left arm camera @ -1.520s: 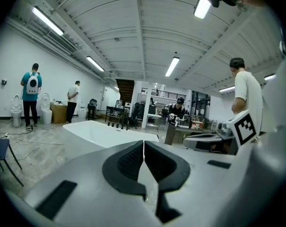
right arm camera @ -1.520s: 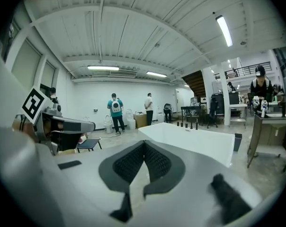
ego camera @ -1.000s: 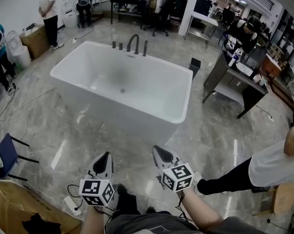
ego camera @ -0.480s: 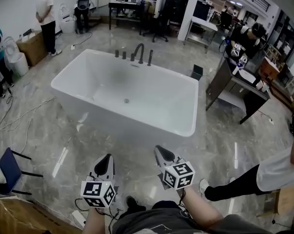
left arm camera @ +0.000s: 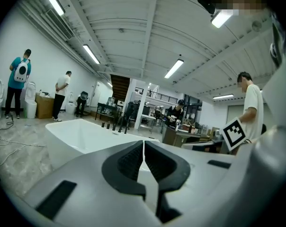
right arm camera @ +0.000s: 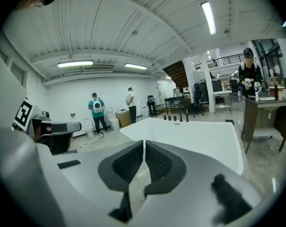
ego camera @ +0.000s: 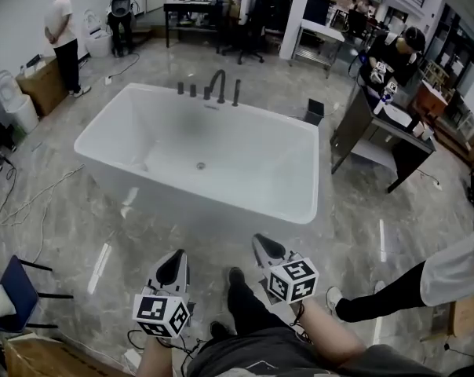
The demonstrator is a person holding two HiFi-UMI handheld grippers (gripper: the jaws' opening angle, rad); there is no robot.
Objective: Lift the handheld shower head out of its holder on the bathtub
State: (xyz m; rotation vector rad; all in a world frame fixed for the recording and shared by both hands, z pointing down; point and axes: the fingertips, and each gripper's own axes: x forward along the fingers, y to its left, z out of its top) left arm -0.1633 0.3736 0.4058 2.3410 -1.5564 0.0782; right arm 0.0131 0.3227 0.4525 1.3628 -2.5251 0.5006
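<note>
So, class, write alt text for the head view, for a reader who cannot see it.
A white freestanding bathtub stands on a grey marbled floor, dark tap fittings on its far rim. In the foreground the wearer holds the left gripper and right gripper, jaws shut and empty, short of the tub. People and desks stand behind.

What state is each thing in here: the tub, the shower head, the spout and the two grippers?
bathtub: empty, no water seen in it.
handheld shower head: upright in its holder on the far rim, untouched.
spout: no water seen running.
left gripper: jaws together, nothing between them, well short of the tub.
right gripper: jaws together, nothing between them, well short of the tub.
</note>
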